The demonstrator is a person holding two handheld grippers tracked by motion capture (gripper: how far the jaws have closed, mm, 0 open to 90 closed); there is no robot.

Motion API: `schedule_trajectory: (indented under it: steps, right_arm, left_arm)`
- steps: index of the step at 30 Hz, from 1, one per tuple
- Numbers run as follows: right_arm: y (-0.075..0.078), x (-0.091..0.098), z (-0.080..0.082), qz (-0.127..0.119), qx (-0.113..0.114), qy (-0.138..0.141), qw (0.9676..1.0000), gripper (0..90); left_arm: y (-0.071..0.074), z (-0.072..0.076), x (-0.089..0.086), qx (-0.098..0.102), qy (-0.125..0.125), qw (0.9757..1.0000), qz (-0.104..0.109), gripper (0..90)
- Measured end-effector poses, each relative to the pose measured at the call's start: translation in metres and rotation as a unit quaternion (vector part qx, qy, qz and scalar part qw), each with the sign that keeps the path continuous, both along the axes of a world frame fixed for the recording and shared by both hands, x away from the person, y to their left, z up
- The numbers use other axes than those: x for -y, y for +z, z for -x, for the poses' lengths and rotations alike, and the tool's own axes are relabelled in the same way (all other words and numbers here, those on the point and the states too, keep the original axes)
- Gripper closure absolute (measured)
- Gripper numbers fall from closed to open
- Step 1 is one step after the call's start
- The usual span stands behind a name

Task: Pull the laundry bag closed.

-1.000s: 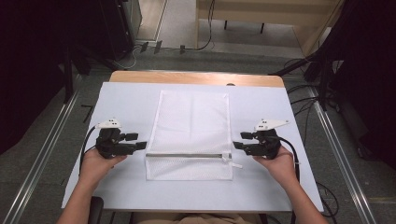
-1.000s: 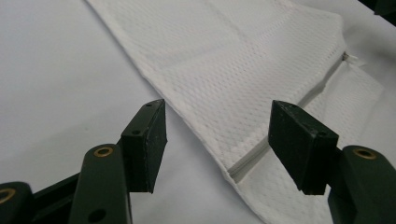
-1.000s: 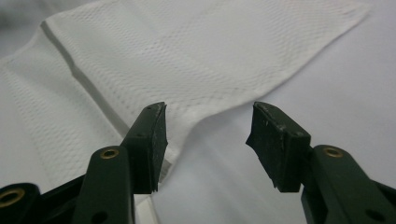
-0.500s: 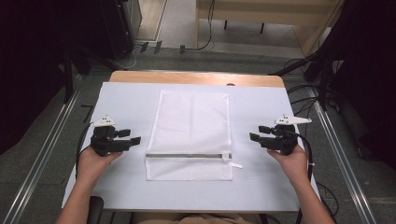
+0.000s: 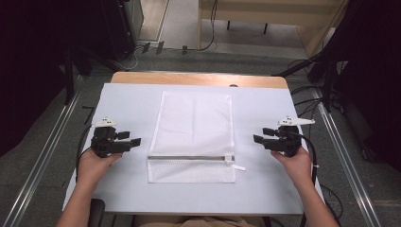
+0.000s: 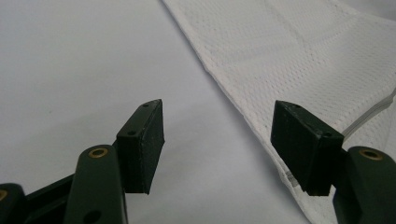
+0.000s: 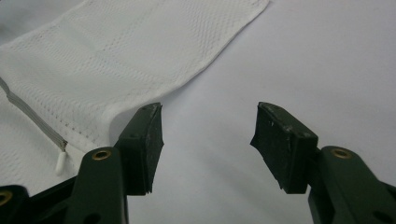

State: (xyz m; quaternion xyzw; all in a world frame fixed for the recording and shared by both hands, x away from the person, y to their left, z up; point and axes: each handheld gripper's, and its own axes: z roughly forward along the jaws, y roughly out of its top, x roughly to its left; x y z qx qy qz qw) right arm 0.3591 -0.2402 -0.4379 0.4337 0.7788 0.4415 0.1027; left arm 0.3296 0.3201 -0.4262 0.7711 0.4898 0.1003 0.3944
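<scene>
Both grippers, left [image 5: 135, 141] and right [image 5: 257, 138], jaws apart and empty, flank the flat mesh bag [image 5: 195, 135], likely let go to lie smooth.

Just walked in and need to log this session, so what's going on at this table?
A person sits at a white-covered table with a two-jaw gripper in each hand. A white mesh laundry bag lies flat in the middle, its grey zipper running across near the person's end, the pull at the right. The left gripper and right gripper sit on either side of the bag, both open and holding nothing. The right jaws have just been opening, with nothing between them.
</scene>
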Motion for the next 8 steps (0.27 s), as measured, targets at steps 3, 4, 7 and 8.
schedule_trajectory:
  steps: [3,4,7,8]
  right_arm:
    - [-0.0004,-0.0003,-0.0001,0.0,0.0,0.002,1.0,43.1]
    - [-0.0004,-0.0007,0.0001,0.0,0.0,0.001,1.0,43.1]
    - [-0.0016,-0.0011,-0.0006,0.001,-0.001,0.001,1.0,42.1]
    - [-0.0022,-0.0011,-0.0013,0.002,0.0,0.003,1.0,41.3]
  left_arm:
    - [-0.0007,-0.0003,0.0002,-0.003,0.0,1.0,-0.002,34.8]
    - [-0.001,-0.0004,0.0004,-0.003,0.0,1.0,-0.003,34.7]
    - [-0.0024,-0.0013,0.0006,-0.004,0.005,1.0,-0.006,32.3]
    - [-0.0031,-0.0018,0.0005,-0.005,0.006,0.9999,-0.007,31.6]
